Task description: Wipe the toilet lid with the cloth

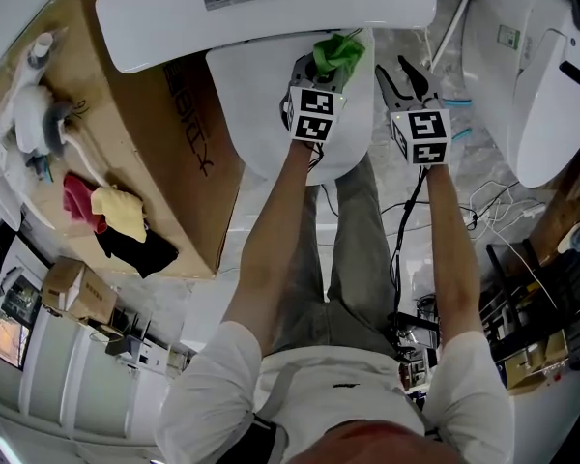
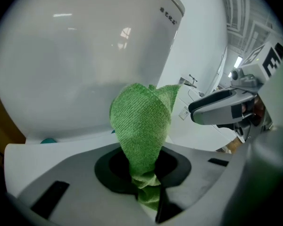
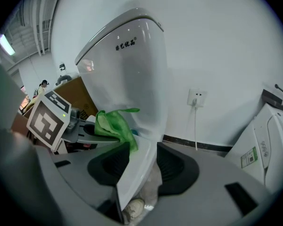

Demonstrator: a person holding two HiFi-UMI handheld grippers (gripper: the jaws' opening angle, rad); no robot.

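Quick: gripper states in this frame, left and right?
Left hand-held gripper: shut on the green cloth.
Right hand-held gripper: open, with the edge of the toilet lid between its jaws.

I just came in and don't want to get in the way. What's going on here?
A person holds a gripper in each hand. The left gripper is shut on a green cloth, held over the back of the white toilet lid, near the tank. The right gripper is open beside the lid's right edge, gripping nothing. Whether the cloth touches the lid is unclear.
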